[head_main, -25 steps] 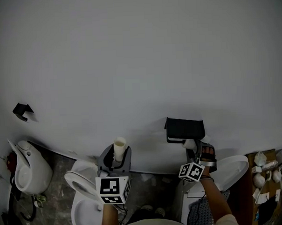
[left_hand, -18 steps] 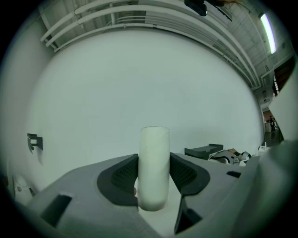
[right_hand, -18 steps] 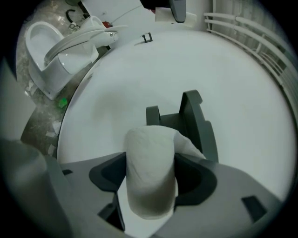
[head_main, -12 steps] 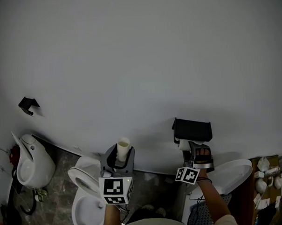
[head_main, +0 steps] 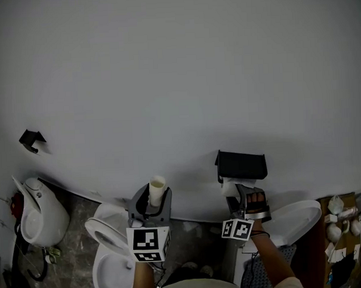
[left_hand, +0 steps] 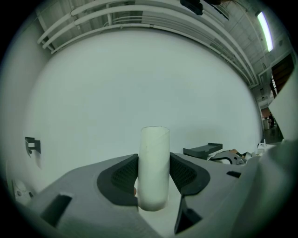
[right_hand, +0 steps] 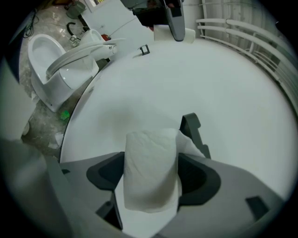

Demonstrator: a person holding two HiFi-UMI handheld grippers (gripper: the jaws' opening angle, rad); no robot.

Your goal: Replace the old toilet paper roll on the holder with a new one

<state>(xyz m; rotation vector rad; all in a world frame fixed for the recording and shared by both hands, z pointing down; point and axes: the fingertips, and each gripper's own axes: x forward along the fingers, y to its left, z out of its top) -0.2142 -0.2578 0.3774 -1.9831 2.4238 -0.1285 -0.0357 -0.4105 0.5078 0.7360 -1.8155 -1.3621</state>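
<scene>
- left gripper (head_main: 152,201) is clamped on the cardboard tube (left_hand: 154,167); the tube stands upright between the pads with both pressing its sides, so the jaws sit fairly wide apart
- right gripper (head_main: 239,191) is squeezed onto the new toilet paper roll (right_hand: 150,169); it's soft white paper, a bit squashed by the pads, with a loose flap of sheet sticking out on the roll's right side
- the black holder (head_main: 241,165) is mounted on the pale wall (head_main: 177,75); in the head view the new toilet paper roll sits right under it; in the right gripper view the holder's arm pokes up just behind the roll; can't tell if they actually touch
- the cardboard tube is well off to the left of the holder, held out in front of the wall and above an open toilet (head_main: 111,260)
- there's another white fixture (head_main: 37,215) at the far left; a small black hook (head_main: 30,140) is on the wall above it
</scene>
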